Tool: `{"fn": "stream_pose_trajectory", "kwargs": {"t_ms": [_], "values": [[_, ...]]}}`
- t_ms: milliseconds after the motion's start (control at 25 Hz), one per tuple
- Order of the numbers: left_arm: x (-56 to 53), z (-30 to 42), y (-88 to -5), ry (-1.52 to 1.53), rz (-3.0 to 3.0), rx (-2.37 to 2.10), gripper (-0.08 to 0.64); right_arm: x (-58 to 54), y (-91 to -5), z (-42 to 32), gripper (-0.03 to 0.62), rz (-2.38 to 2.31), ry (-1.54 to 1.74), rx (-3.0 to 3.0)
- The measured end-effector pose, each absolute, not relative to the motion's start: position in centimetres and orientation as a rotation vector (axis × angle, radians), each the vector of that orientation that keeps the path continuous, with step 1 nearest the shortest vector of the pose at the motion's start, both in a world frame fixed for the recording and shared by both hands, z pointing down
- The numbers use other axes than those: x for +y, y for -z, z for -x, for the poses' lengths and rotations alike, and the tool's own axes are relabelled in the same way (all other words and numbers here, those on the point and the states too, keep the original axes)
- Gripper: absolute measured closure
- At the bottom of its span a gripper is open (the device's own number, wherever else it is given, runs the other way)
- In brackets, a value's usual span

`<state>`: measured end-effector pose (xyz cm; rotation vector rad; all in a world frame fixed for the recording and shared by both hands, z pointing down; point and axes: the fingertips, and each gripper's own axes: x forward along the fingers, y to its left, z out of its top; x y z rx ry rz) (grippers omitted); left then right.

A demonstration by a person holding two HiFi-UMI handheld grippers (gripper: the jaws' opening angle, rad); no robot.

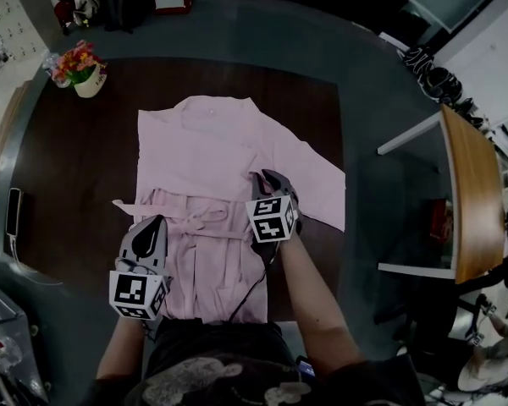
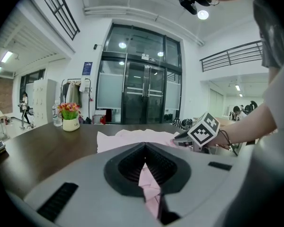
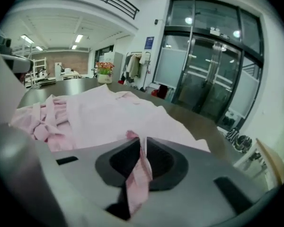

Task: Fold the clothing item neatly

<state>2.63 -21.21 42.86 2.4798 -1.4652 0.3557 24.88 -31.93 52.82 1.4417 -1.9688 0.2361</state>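
Observation:
A pale pink robe-like garment (image 1: 210,138) lies spread on the dark wooden table (image 1: 76,167), collar at the far end, one sleeve reaching out to the right, a tied belt (image 1: 195,218) across its waist. My left gripper (image 1: 158,221) rests at the garment's near left part, shut on a fold of pink cloth (image 2: 149,178). My right gripper (image 1: 265,176) sits at the garment's right side near the waist, and a strip of pink cloth (image 3: 141,167) is pinched between its jaws. In the left gripper view the right gripper (image 2: 199,134) shows over the cloth at the right.
A flower pot (image 1: 80,66) stands at the table's far left corner. A black flat device (image 1: 13,211) lies near the left edge. A light wooden table (image 1: 470,201) stands off to the right. Bags sit on the floor beyond the table.

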Motion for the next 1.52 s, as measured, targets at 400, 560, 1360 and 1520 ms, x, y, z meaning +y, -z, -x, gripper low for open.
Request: {"fn": "stream_pose_trajectory", "kwargs": {"t_ms": [400, 560, 1360, 1520], "values": [[-21.4, -4.6, -42.6, -0.357, -2.487, -1.462, 0.551, -31.2, -52.4, -34.3, 0.557, -1.752, -0.326, -1.802], [-20.9, -5.6, -42.0, -0.35, -2.497, -1.467, 0.551, -30.0, -51.3, -34.8, 0.557, -1.765, -0.35, -1.87], [-15.1, -9.5, -42.0, -0.363, -2.463, -1.489, 0.551, -26.3, -53.9, -31.9, 0.557, -1.554, -0.423, -1.957], [-14.8, -9.8, -41.8, -0.349, -2.508, -1.43, 0.551, -24.3, -52.5, -33.5, 0.557, -1.71, -0.451, -1.942]]}}
